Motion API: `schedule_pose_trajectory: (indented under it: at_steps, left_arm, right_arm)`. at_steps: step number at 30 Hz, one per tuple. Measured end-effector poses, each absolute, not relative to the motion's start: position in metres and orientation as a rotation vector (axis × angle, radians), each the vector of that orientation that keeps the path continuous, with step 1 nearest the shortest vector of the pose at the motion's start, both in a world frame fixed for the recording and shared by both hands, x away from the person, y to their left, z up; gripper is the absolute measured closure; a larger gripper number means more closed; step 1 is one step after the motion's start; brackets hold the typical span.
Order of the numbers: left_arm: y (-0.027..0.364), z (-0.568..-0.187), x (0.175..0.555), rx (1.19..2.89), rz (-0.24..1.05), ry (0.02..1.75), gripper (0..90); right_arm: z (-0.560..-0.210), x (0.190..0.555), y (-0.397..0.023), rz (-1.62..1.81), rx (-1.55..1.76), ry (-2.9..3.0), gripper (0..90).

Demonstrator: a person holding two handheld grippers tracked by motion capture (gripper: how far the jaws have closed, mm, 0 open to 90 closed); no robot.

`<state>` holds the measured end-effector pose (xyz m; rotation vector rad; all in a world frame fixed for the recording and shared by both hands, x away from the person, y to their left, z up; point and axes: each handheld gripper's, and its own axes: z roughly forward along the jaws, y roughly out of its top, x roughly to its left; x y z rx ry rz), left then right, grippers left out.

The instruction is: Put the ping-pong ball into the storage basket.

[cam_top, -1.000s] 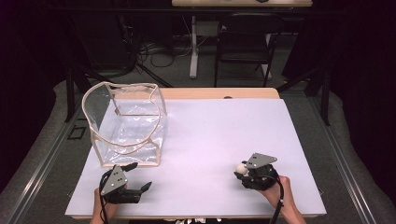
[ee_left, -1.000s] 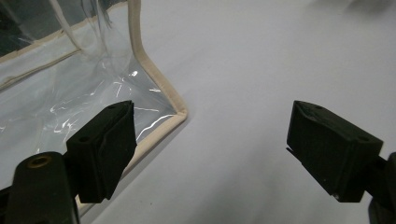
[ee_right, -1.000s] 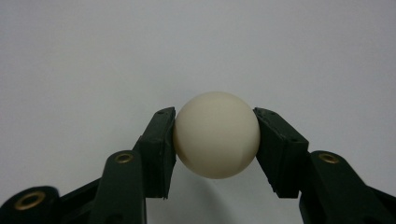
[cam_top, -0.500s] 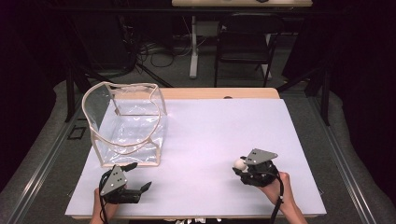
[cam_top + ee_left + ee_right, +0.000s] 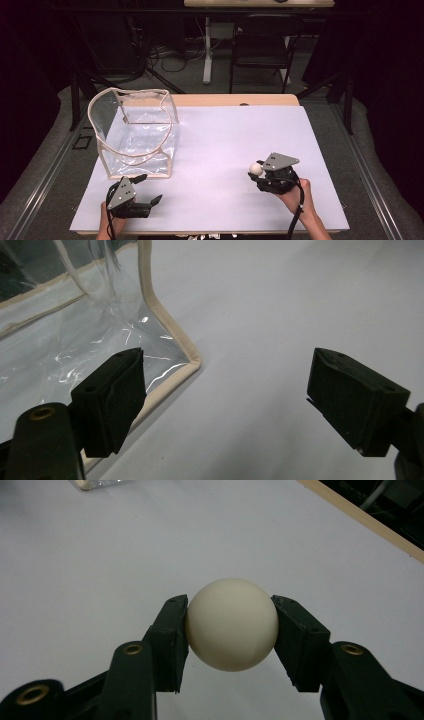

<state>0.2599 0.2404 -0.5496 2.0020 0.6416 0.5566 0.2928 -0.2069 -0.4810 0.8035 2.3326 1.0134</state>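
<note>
My left hand-held gripper [image 5: 150, 202] sits low at the near left, gripped from behind by my left hand [image 5: 111, 225], jaws spread wide and pointing to the right in the high view, with nothing between the pads [image 5: 120, 390]. My right hand-held gripper [image 5: 256, 172] is at the near right, my right hand [image 5: 295, 197] wrapped round its body and the forearm running in from the bottom edge. Its jaws point left and are clamped from both sides on what they hold, pads [image 5: 172, 630] pressed tight.

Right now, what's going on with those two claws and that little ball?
Right gripper shut on white ball, off the table. Left gripper open, empty, beside clear bag. White table between ball and bag bare.
</note>
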Motion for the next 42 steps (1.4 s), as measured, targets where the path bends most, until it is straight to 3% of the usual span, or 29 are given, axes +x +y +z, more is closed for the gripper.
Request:
schedule_pose_trajectory:
  at_steps: [42]
  left_arm:
    - [0.239,-0.55,0.26,1.998,0.548,0.636,16.2]
  right_arm:
    - [-0.471,0.318,-0.186,1.029,0.756,2.345,50.6]
